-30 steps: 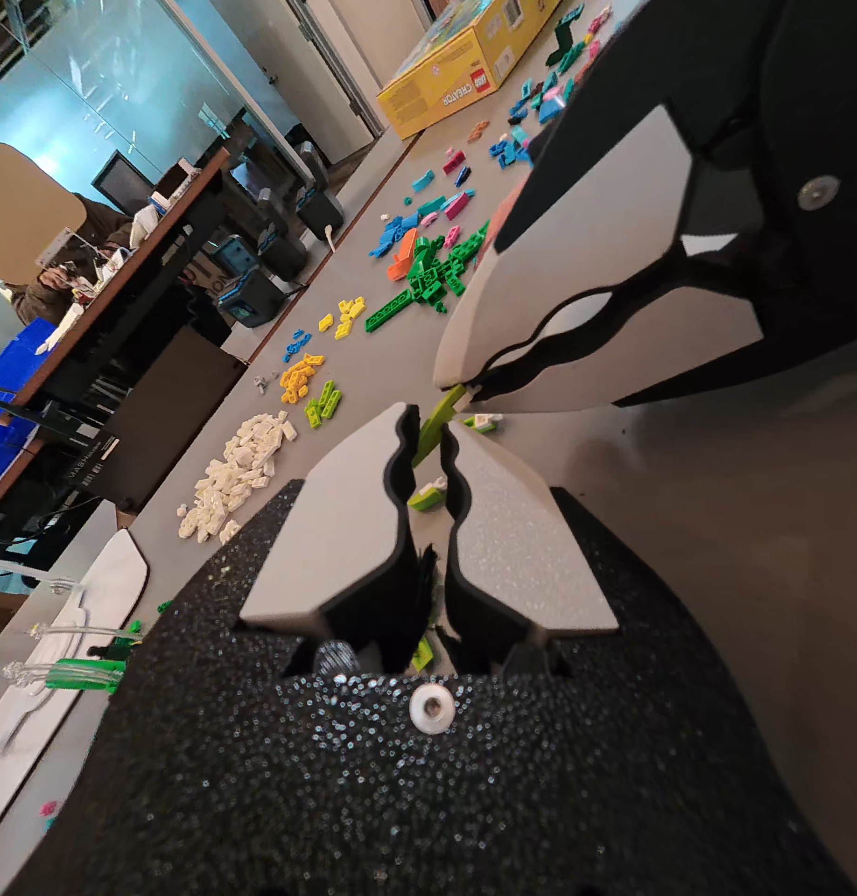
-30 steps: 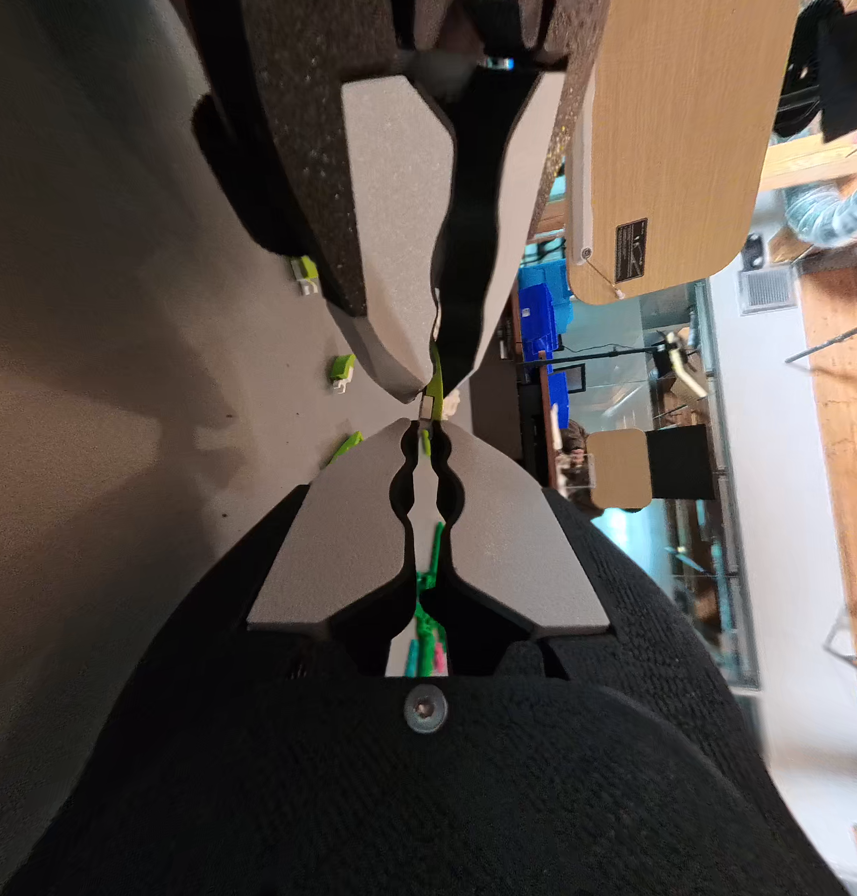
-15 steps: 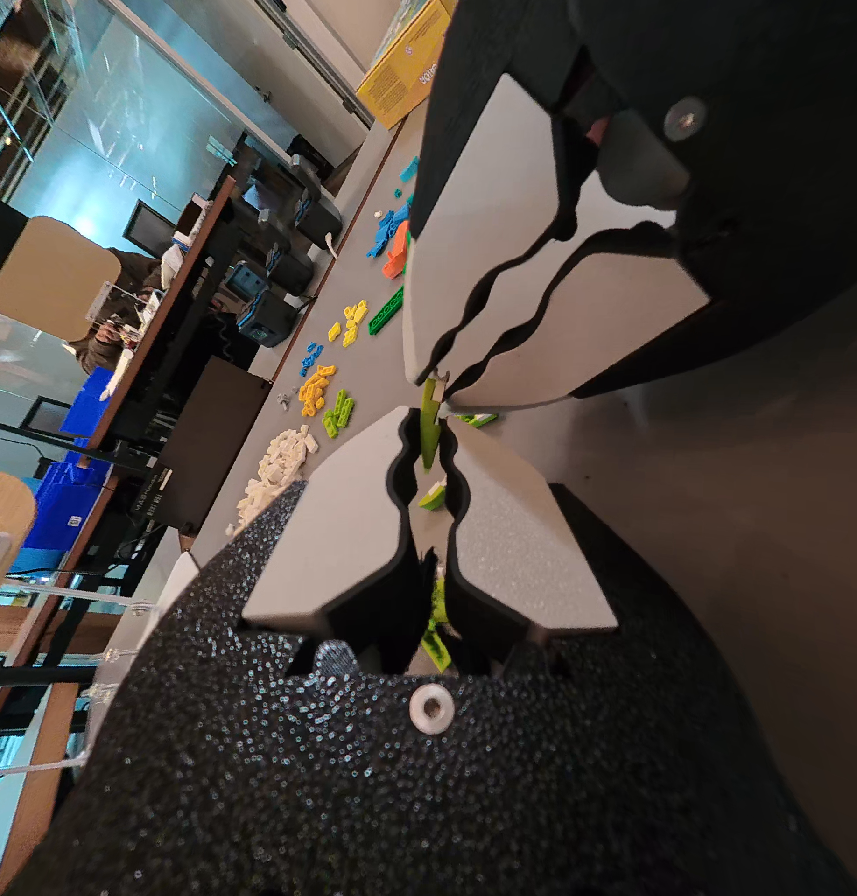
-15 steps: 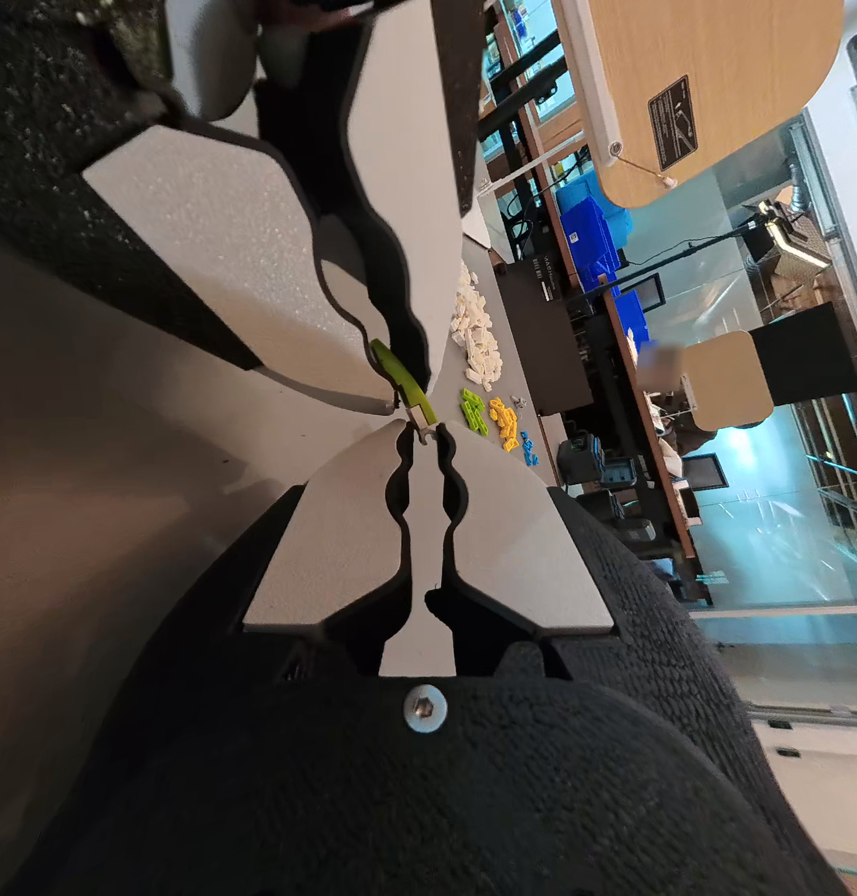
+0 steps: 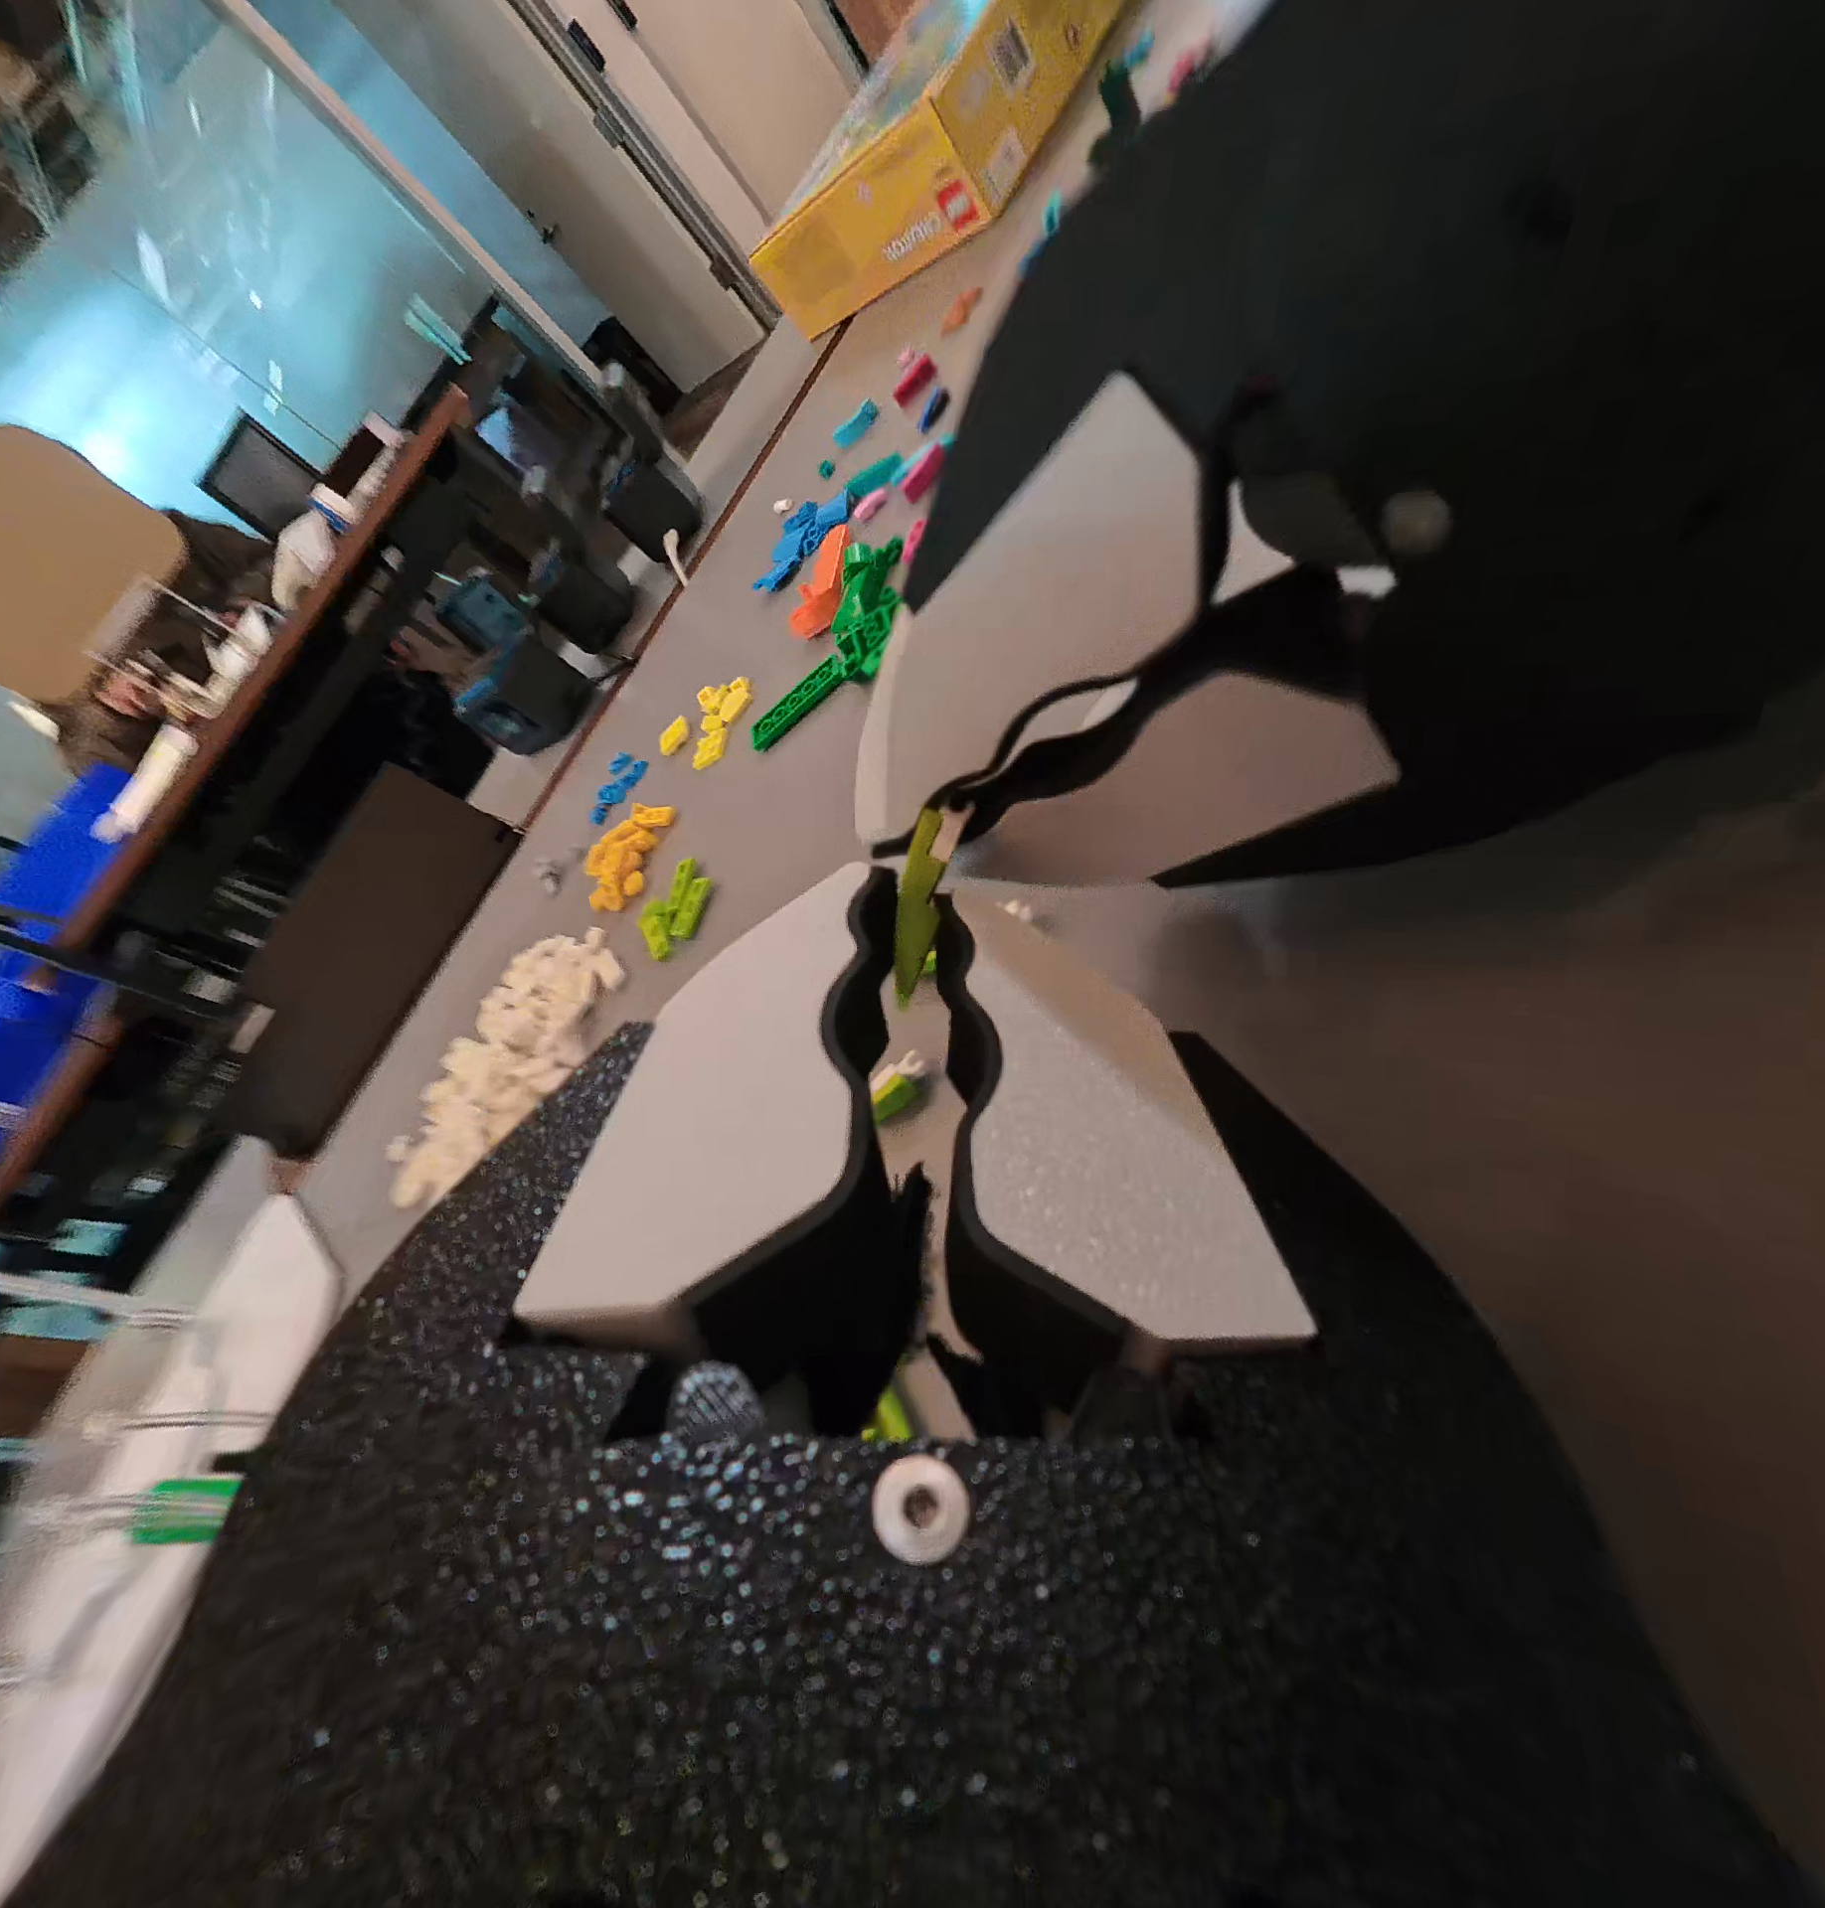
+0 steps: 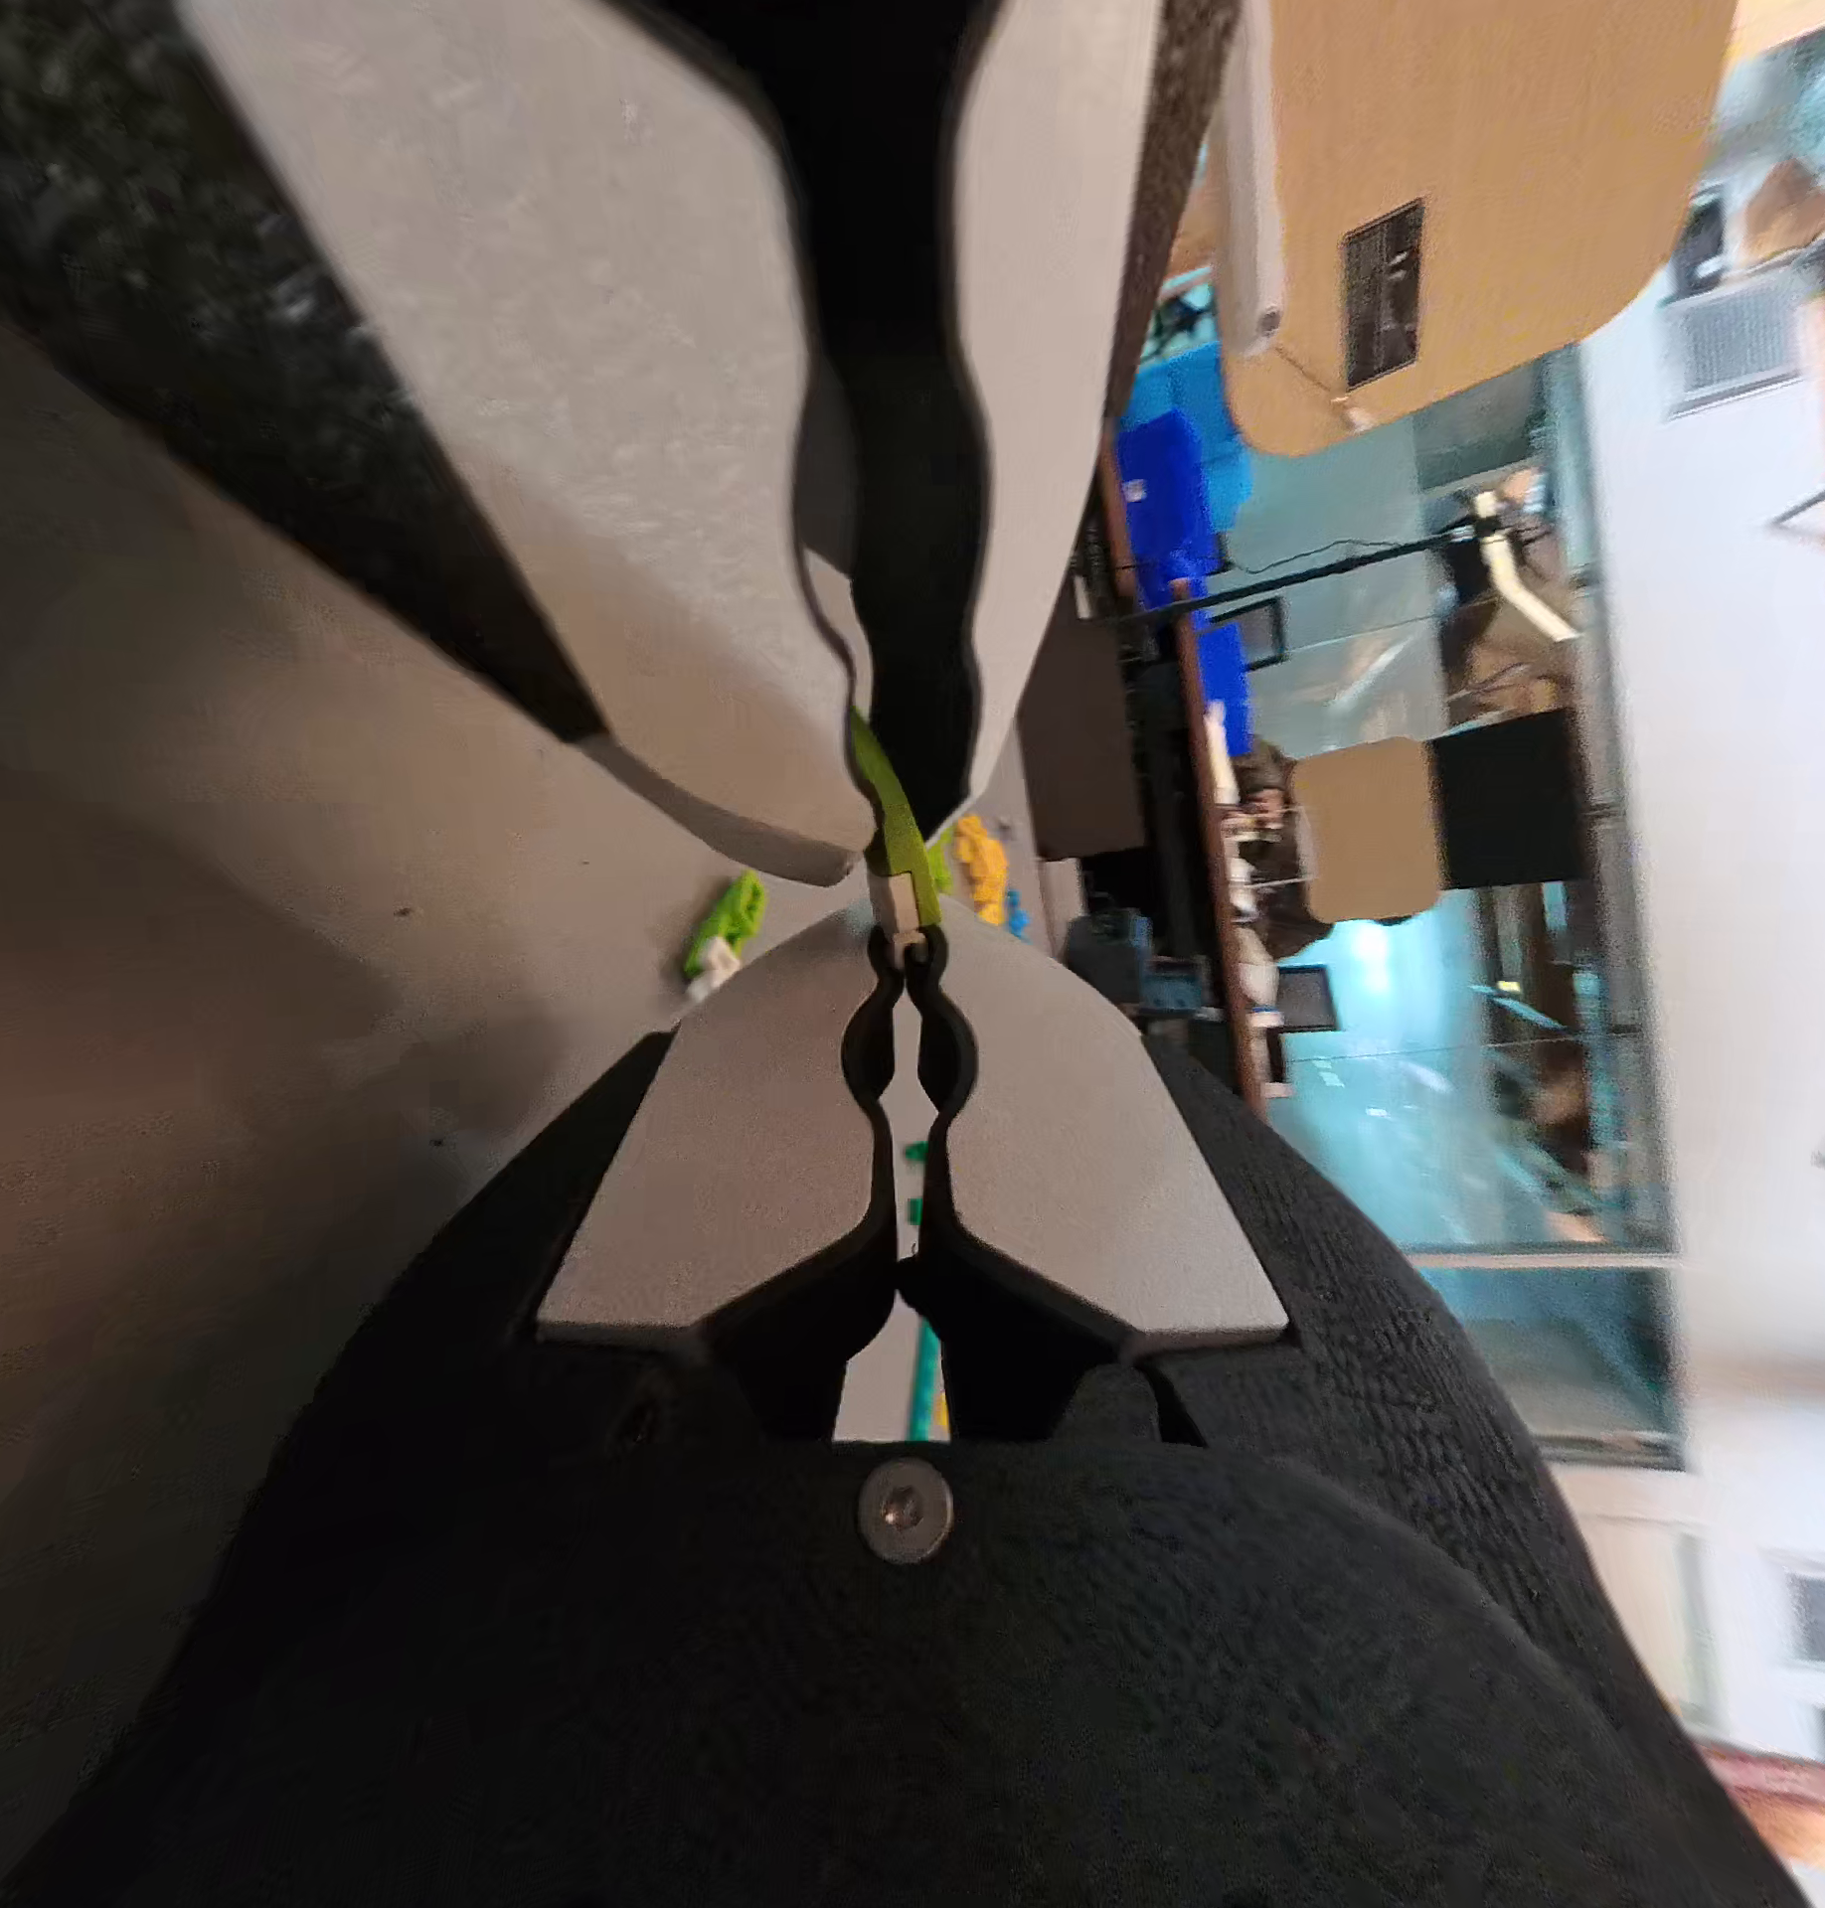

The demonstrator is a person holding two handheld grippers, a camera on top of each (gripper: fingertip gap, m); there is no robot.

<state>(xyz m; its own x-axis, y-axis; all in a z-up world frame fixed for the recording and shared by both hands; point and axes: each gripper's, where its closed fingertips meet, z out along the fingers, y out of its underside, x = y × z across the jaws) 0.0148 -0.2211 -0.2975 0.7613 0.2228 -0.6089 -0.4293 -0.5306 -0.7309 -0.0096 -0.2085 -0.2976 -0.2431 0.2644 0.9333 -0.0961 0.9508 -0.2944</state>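
Note:
In the left wrist view my left gripper (image 5: 908, 888) is shut on a lime green leaf-shaped piece (image 5: 914, 909), which stands on edge between its pads just above the grey table (image 5: 764, 826). A small white piece (image 5: 955, 831) is joined to the far end of the leaf. My right gripper (image 5: 924, 826) comes in from the upper right and meets the left one tip to tip. In the right wrist view my right gripper (image 6: 903, 934) is shut on the white piece (image 6: 896, 898). The green piece (image 6: 893, 816) runs up from it into the left gripper (image 6: 914, 826).
Sorted piles of small bricks lie on the table to the left: white (image 5: 516, 1053), lime (image 5: 676, 909), orange (image 5: 624, 852), yellow (image 5: 717, 707), blue (image 5: 619, 780) and a green beam (image 5: 815, 692). A yellow box (image 5: 919, 176) lies far back. A lime-and-white piece (image 5: 898, 1089) lies under the left gripper. The grippers are tip to tip, or close to it.
Both grippers have kept hold of the joined green and white piece. They have twisted about each other, so the right gripper swung over the left and both views have tilted.

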